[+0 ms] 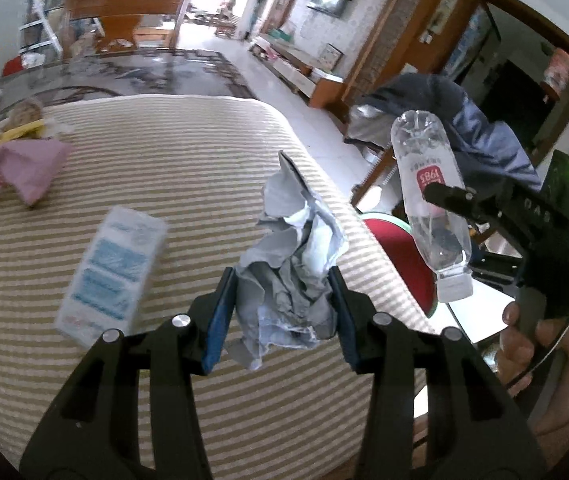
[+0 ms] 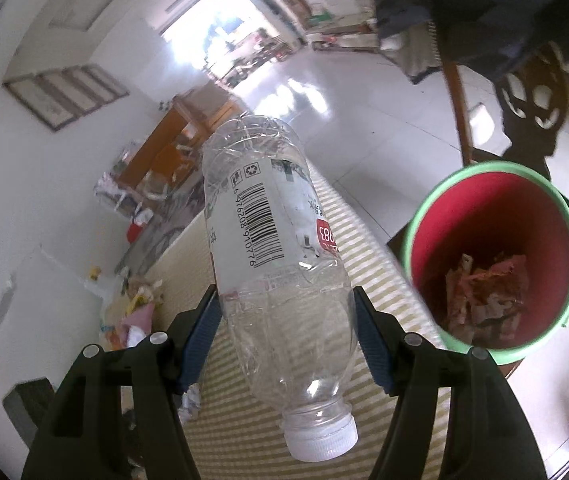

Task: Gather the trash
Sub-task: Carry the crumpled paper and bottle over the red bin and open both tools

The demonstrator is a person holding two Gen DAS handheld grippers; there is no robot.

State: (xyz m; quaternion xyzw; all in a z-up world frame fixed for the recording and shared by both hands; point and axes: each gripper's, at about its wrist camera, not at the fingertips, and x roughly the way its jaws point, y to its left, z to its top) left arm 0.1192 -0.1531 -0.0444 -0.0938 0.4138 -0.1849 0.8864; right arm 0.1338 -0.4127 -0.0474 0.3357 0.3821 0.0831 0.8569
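Crumpled grey paper (image 1: 292, 276) is clenched in the left tongs (image 1: 284, 308), a clear bottle (image 2: 280, 280) in the right tongs (image 2: 288, 340), near the red bin (image 2: 492, 256); carton (image 1: 112, 272) and wrappers (image 1: 20, 164) remain on the surface (image 1: 164, 152).

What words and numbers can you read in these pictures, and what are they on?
"1983": red patch on the label of the plastic bottle, upside down, held by the right gripper.
"6976208910776": under the barcode on the same bottle.
"DAS": faint letters on the right gripper's black body.
Blue and white box on the striped cloth: print too blurred.
Crumpled paper in the left gripper: nothing readable.
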